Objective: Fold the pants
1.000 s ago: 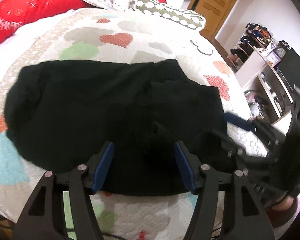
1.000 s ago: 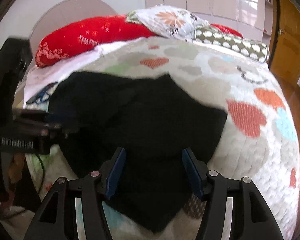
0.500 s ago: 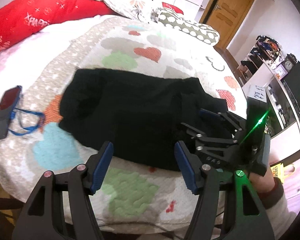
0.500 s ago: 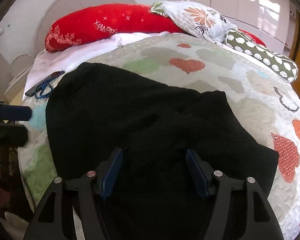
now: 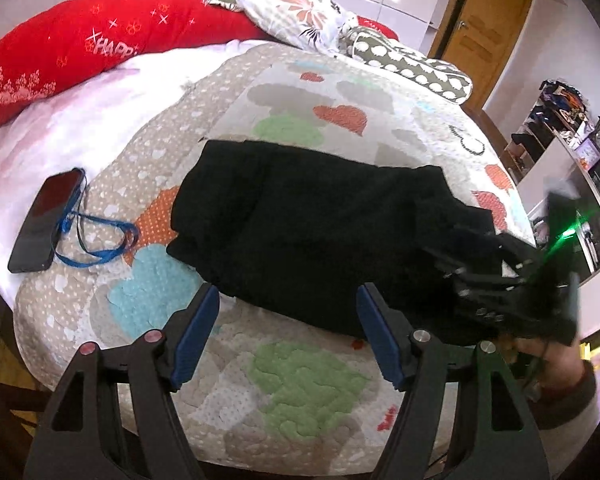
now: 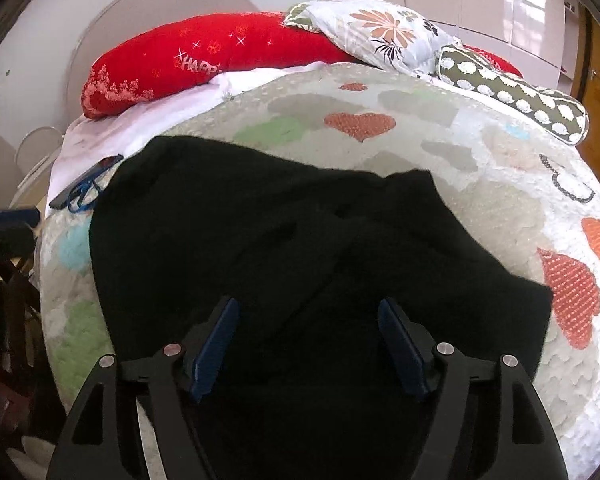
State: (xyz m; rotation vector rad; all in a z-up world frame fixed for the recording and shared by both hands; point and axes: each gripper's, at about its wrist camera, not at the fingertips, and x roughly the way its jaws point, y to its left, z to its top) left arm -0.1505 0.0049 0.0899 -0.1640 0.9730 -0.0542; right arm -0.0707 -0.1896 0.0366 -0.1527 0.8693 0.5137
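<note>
Black pants (image 5: 312, 220) lie folded in a rough rectangle on the quilted bedspread (image 5: 308, 376). My left gripper (image 5: 288, 300) hovers at the pants' near edge, over the quilt, its jaws opening with nothing between the blue pads. In the right wrist view the pants (image 6: 284, 240) fill the middle, and my right gripper (image 6: 306, 312) hangs just above the cloth, jaws opening and nothing pinched. The right gripper's body (image 5: 512, 280) shows at the right of the left wrist view, over the pants' right end, held by a hand (image 5: 548, 364).
A dark phone (image 5: 46, 220) with a blue lanyard (image 5: 96, 240) lies on the bed's left side. Red (image 5: 100, 52), floral (image 5: 296, 8) and spotted pillows (image 5: 412, 68) sit at the head. A wooden door (image 5: 488, 20) and cluttered shelves (image 5: 560, 120) stand to the right.
Both grippers have drawn back from the pants and opened wider. The left one went back to the near edge, so the phone and more quilt show. The right view shifted left.
</note>
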